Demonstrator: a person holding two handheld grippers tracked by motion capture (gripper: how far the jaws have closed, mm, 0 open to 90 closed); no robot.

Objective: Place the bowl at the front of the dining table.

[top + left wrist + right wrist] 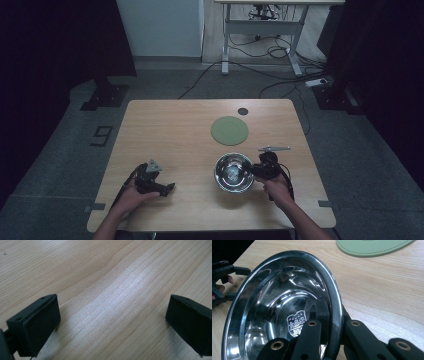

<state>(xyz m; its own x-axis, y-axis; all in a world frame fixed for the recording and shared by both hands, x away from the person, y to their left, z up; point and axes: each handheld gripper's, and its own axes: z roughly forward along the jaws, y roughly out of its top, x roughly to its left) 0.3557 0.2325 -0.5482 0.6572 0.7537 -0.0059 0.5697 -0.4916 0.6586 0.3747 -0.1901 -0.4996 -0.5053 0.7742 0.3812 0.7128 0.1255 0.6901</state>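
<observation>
A shiny steel bowl (233,172) sits at the right of the wooden table (165,130), near its front. My right gripper (251,171) is shut on the bowl's right rim; in the right gripper view the rim (336,305) runs between the two jaws, one inside the bowl and one outside, and the bowl looks tilted. Beyond the bowl lies a round green mat (229,130), also seen as a green mat (372,247) at the top. My left gripper (167,189) rests at the front left, open, with bare wood (112,310) between its fingers (40,322).
A small dark disc (243,111) lies near the table's far edge. Dark curtains stand at both sides. A white desk frame (260,30) and cables on the floor lie beyond the table.
</observation>
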